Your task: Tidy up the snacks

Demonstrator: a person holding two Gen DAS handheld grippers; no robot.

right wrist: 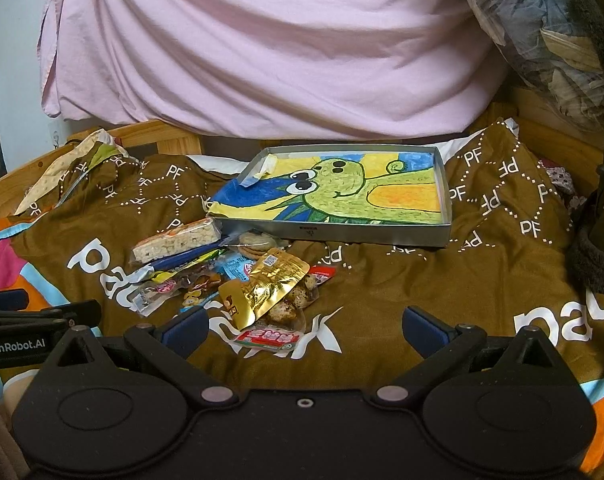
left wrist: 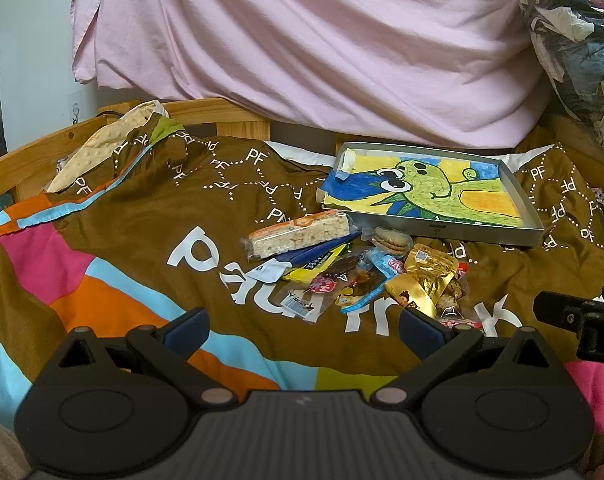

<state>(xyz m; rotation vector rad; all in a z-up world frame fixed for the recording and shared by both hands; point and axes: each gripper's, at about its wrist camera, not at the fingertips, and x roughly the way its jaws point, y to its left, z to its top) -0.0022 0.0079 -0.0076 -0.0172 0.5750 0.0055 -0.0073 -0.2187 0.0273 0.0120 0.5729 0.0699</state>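
Note:
A heap of wrapped snacks lies on the brown quilt: a long rice-crisp bar [left wrist: 300, 237] [right wrist: 177, 239], a gold foil pouch [left wrist: 432, 274] [right wrist: 272, 280], a pack of round biscuits [left wrist: 390, 240] and a clear pack of speckled eggs [right wrist: 290, 308]. Behind the heap sits a shallow silver tray [left wrist: 518, 188] [right wrist: 442, 196] lined with a green cartoon drawing. My left gripper [left wrist: 304, 330] is open, low in front of the heap. My right gripper [right wrist: 304, 328] is open too, just right of the heap's near edge, with nothing between its fingers.
A pink sheet [left wrist: 302, 40] hangs behind the bed. A wooden bed frame [left wrist: 206, 110] runs along the back. A bag of folded clothes [right wrist: 542, 20] sits at the upper right. A dark fuzzy item [right wrist: 598, 240] rests at the right edge.

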